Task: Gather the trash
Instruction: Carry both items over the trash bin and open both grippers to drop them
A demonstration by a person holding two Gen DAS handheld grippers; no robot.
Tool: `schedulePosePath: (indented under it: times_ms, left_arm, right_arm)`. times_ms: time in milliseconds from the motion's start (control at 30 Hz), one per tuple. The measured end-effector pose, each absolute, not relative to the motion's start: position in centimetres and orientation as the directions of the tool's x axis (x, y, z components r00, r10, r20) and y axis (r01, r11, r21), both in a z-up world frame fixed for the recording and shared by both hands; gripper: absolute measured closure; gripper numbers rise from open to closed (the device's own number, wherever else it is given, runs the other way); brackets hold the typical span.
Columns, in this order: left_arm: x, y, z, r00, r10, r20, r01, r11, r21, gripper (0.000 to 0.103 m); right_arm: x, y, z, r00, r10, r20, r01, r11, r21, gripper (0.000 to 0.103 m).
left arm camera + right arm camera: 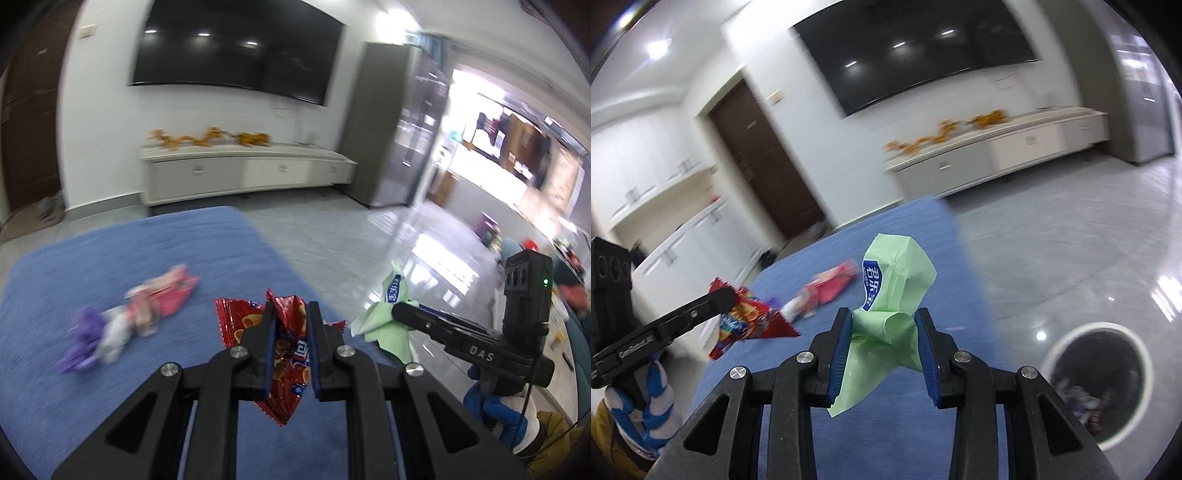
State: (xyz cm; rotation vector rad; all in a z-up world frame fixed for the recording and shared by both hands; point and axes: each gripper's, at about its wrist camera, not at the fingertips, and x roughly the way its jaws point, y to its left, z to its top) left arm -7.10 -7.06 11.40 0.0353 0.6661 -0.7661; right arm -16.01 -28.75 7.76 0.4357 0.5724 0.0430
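The left gripper (290, 314) is clamped on a crinkled red foil snack wrapper (286, 354), its blue-lined black fingers pressed against both sides of the foil, which hangs down below them and sticks up above their tips. In the right wrist view the same wrapper (750, 321) shows at the left, held clear of the surface.

The right gripper (884, 321) is closed on a pale green plastic packet with a blue label (892, 295) — the packet is pinched at its crumpled middle, the upper part standing above the fingertips and a flat tail drooping beneath them. From the left wrist view this packet (384, 321) sits at the tip of the right tool, just off the edge of the table.

Both grippers are above a table covered in a blue cloth (147, 258). On the cloth, well apart from the held pieces, lie a pink-and-white wrapper (162, 295) and a purple-and-white wrapper (92, 336), touching end to end — both blurred.

On the glossy grey tiled floor (1052, 251) to the right stands a round white-rimmed waste bin (1097, 380) with wrappers already inside. A blue-and-white glove (646, 410) grips the left tool's handle.
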Motion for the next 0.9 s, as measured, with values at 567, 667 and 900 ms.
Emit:
schedulePosePath:
  times_ms: [567, 667, 900]
  left_arm:
    - [-4.8, -34.4, 1.8, 0.175, -0.656, -0.734, 0.817, 0.513, -0.264, 0.086]
    - [-4.3, -36.3, -0.3, 0.132, -0.64, -0.757, 0.814, 0.506, -0.285, 0.08]
    - [-3.8, -37.8, -2.6, 0.08, -0.634, -0.769, 0.81, 0.492, -0.321, 0.057]
  right_arm:
    - [-19.3, -46.1, -4.9, 0.666, -0.12, -0.737, 0.561, 0.732, 0.387, 0.068]
    - [-18.9, -47.2, -7.3, 0.622, -0.118, -0.774, 0.592, 0.718, 0.367, 0.067]
    - [-18.5, -48.0, -10.3, 0.575, -0.104, -0.812, 0.62, 0.703, 0.348, 0.057]
